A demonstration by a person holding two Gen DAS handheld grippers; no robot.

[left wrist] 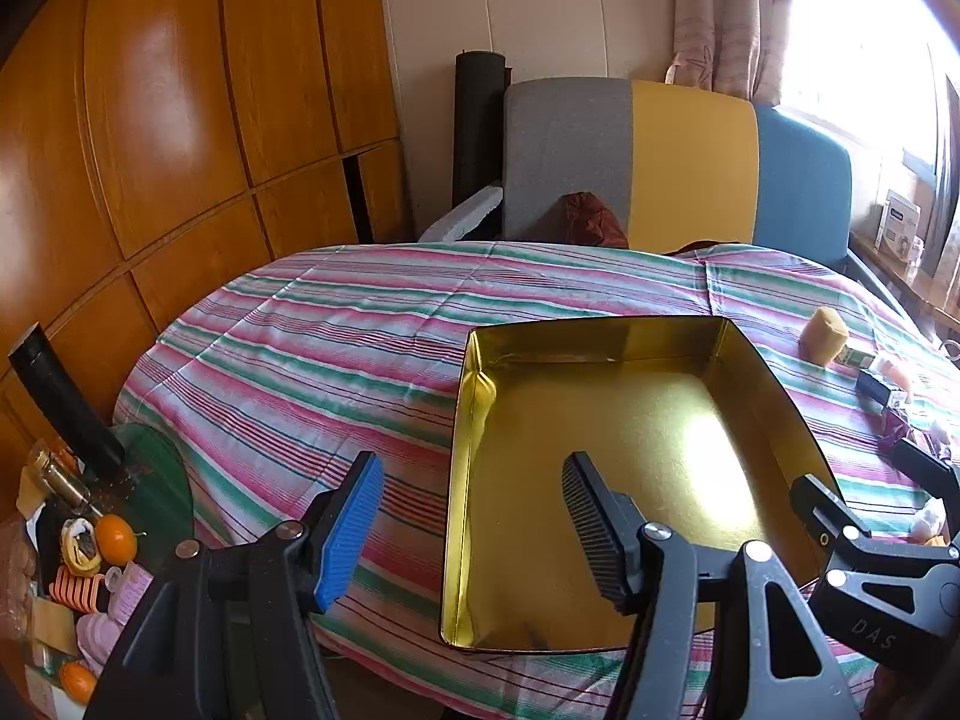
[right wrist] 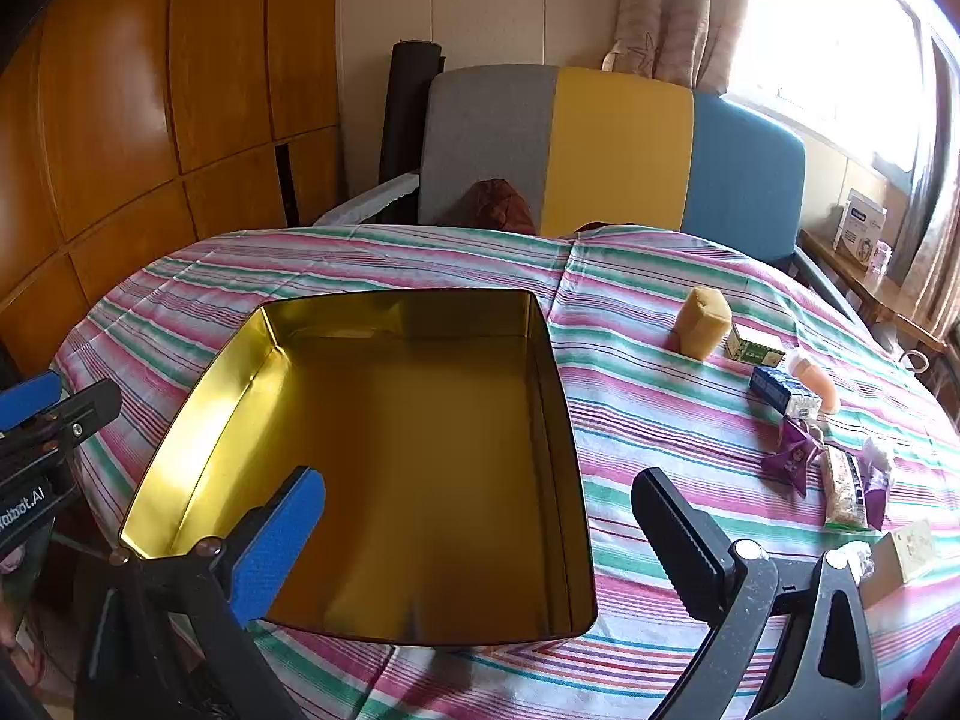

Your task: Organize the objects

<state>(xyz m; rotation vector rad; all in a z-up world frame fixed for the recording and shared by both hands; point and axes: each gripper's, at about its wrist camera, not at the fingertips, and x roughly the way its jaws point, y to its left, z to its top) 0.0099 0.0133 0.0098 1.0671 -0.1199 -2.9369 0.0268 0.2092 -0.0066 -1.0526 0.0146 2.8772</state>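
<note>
Gold-lined tin (right wrist: 390, 450) sits empty before me, both my left gripper (left wrist: 474, 531) and right gripper (right wrist: 480, 546) wide open holding nothing, snacks (right wrist: 792, 414) right still unsorted.

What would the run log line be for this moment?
left gripper open, empty | right gripper open, empty | gold tin empty | small items on striped cloth
</note>
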